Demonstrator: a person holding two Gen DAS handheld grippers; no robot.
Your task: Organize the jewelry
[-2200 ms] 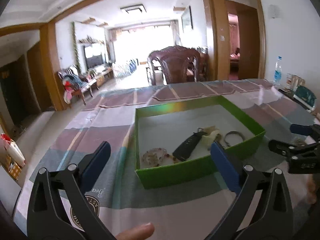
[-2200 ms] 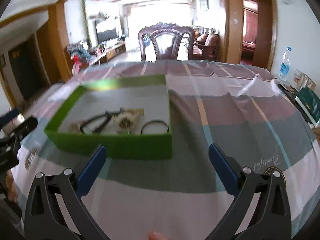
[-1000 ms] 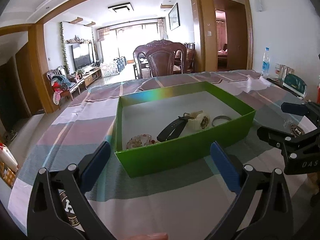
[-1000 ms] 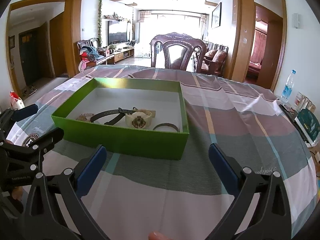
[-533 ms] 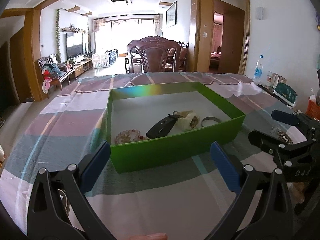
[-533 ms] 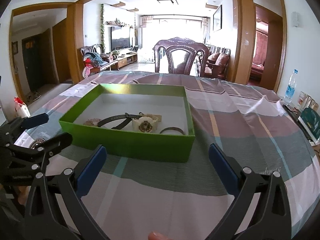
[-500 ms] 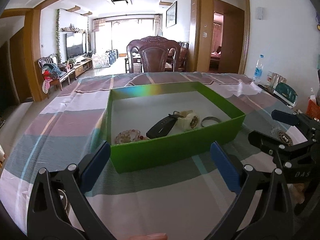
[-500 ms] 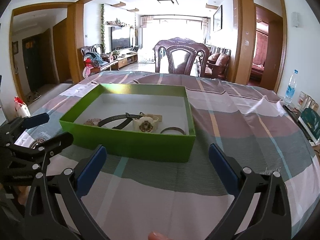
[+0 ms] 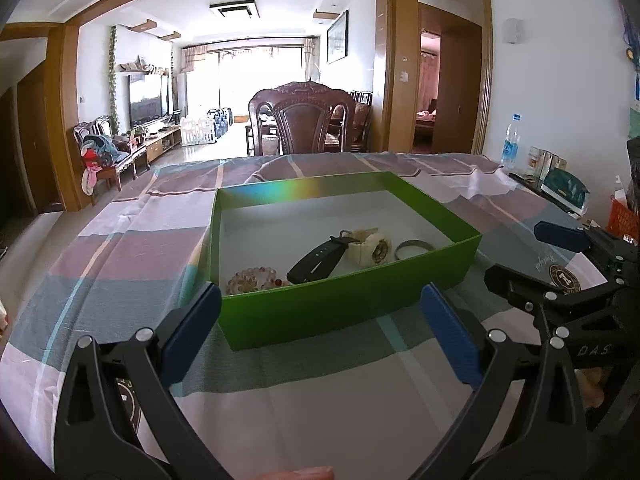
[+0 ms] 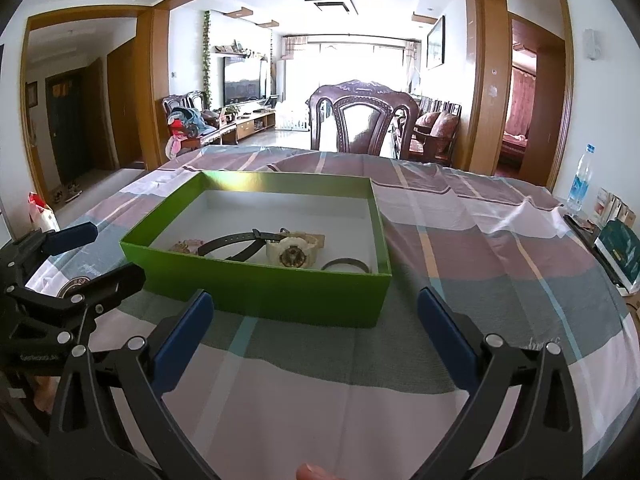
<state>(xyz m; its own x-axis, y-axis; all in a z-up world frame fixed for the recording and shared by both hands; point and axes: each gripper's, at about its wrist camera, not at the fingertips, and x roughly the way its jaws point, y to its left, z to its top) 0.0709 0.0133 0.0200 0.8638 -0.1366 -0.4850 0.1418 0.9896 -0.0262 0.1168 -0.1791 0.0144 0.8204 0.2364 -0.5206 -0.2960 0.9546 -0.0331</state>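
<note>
Both hovered low over the bench (image 9: 120,248), short of the green box (image 9: 344,312) at 12 o'clock: left tool (image 9: 320,336) spread wide, empty; right tool (image 10: 316,332) likewise. Inside lay a beaded bracelet (image 9: 250,278) at 11, a black-strapped cream watch (image 9: 368,246), and a thin bangle (image 9: 414,248) toward 1. Probably best to come in over the near wall from above, not across it, then pinch the strap rather than the case. Open cloth at 3 and 9; bottle (image 10: 580,184) and clutter well apart at 2.

Green box (image 9: 344,312) on striped tablecloth (image 9: 120,248); cream watch (image 9: 370,246), blue-padded jaws.
</note>
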